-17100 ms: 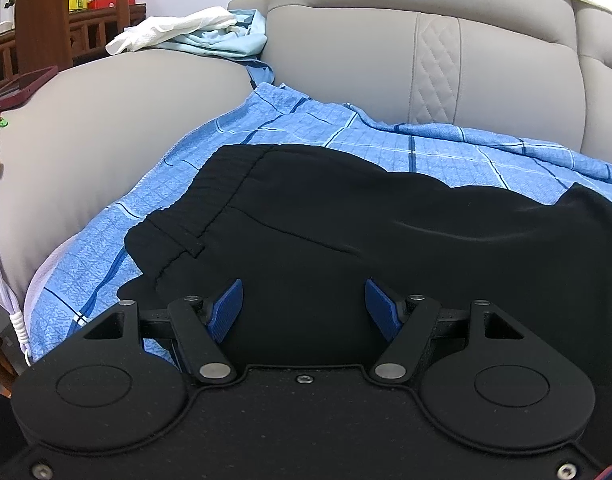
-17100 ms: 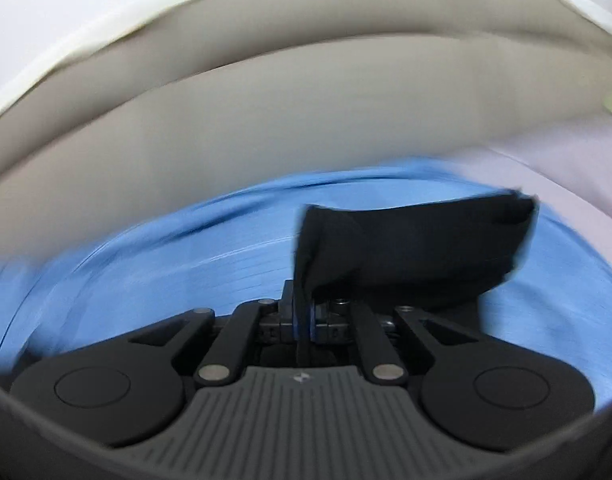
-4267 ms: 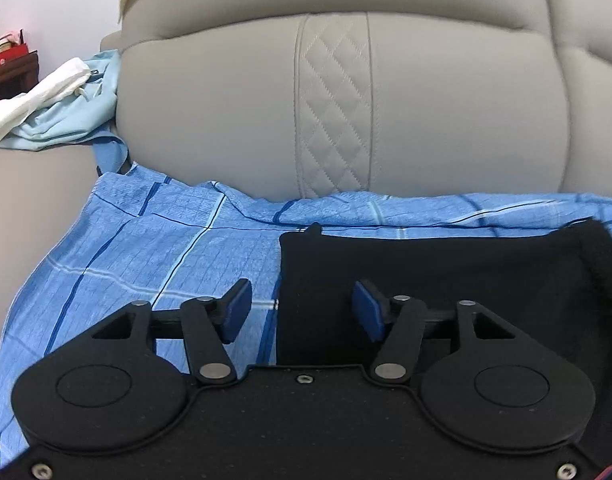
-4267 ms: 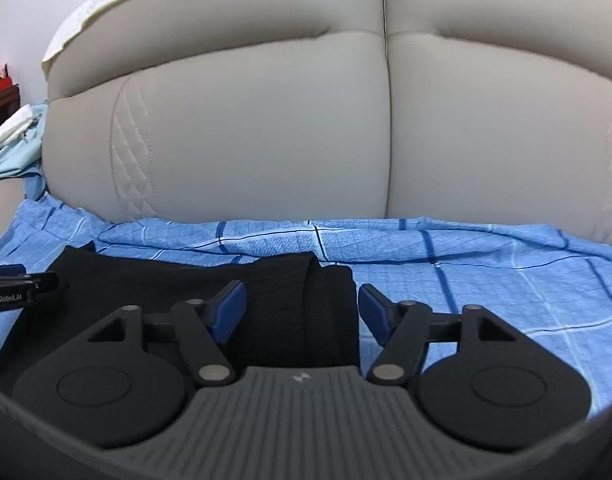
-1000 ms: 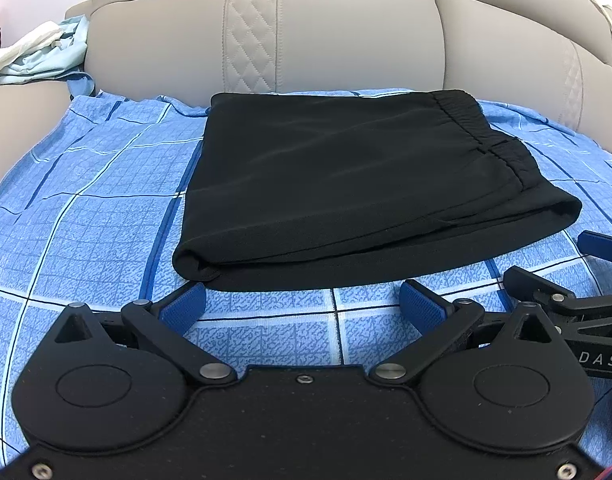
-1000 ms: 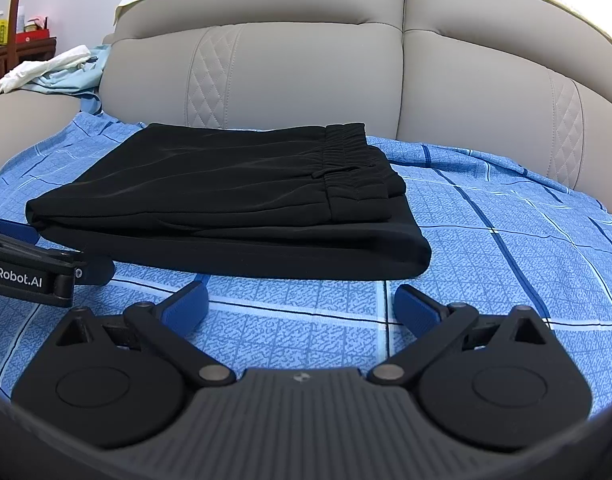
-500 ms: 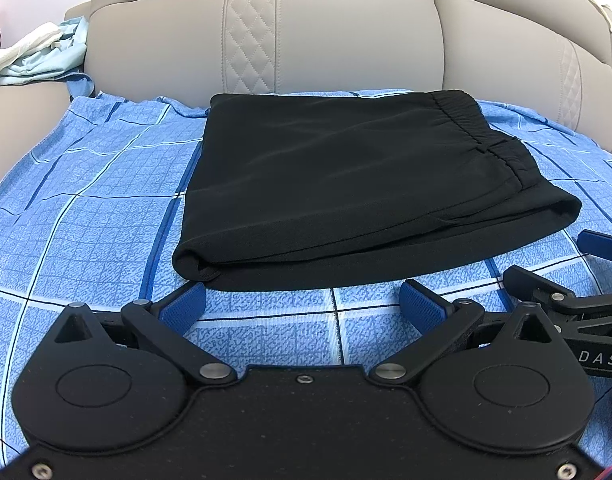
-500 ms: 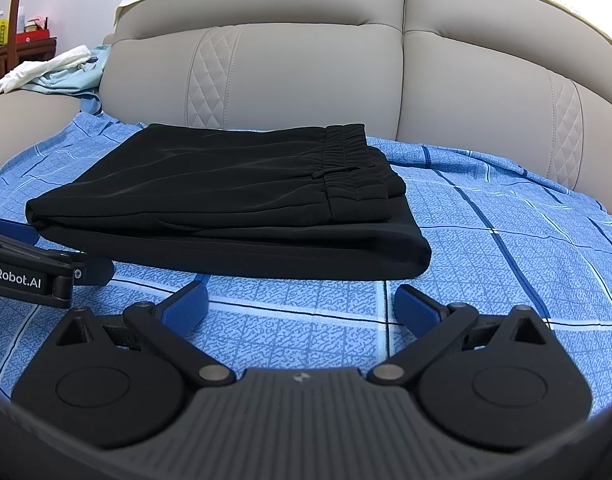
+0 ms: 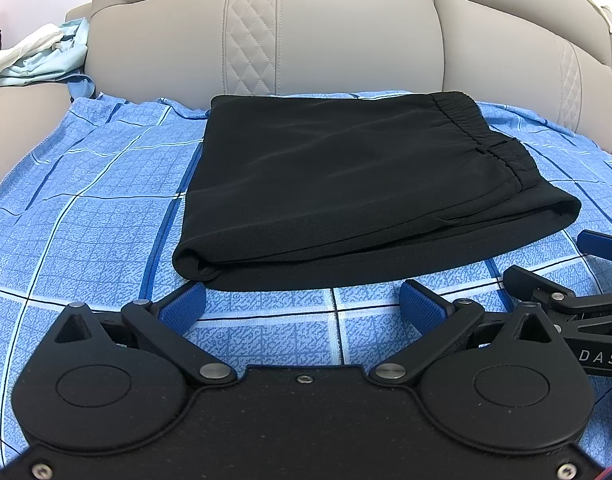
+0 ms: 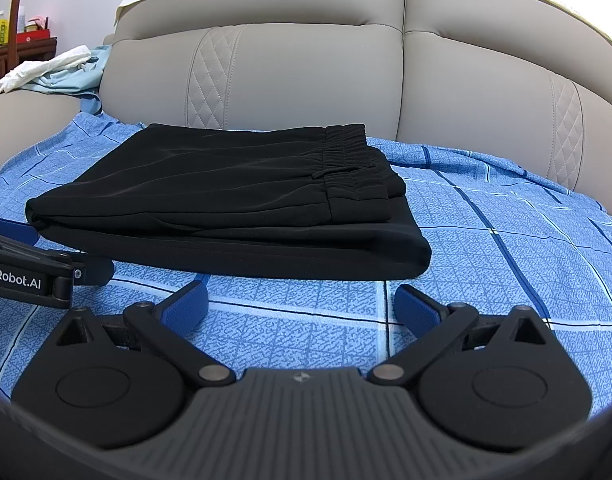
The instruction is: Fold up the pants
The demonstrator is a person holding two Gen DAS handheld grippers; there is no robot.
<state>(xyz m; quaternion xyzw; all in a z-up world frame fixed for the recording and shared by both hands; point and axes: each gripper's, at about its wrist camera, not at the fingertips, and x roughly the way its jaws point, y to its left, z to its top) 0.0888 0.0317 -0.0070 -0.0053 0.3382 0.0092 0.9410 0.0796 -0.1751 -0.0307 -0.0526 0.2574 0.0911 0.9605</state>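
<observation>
- Black pants [image 9: 346,184]: folded into a flat, layered rectangle, lying on a blue checked sheet [image 9: 86,208] spread over the sofa seat; elastic waistband [image 9: 478,132] on the right-hand edge, rounded fold at the near left corner.
- Left gripper [image 9: 302,306]: fingers spread wide, blue pads [image 9: 184,306] apart, nothing between them; placed just short of the near edge of the pants, not touching the cloth.
- Right gripper [image 10: 300,306]: fingers likewise spread wide, empty; just short of the near right part of the pants, clear of the fabric.
- Beige sofa backrest [image 10: 306,76]: upright behind the pants, quilted diamond strips in the cushions.
- Pale clothes [image 10: 54,68]: heaped on the sofa arm at far left, well apart from the pants.
</observation>
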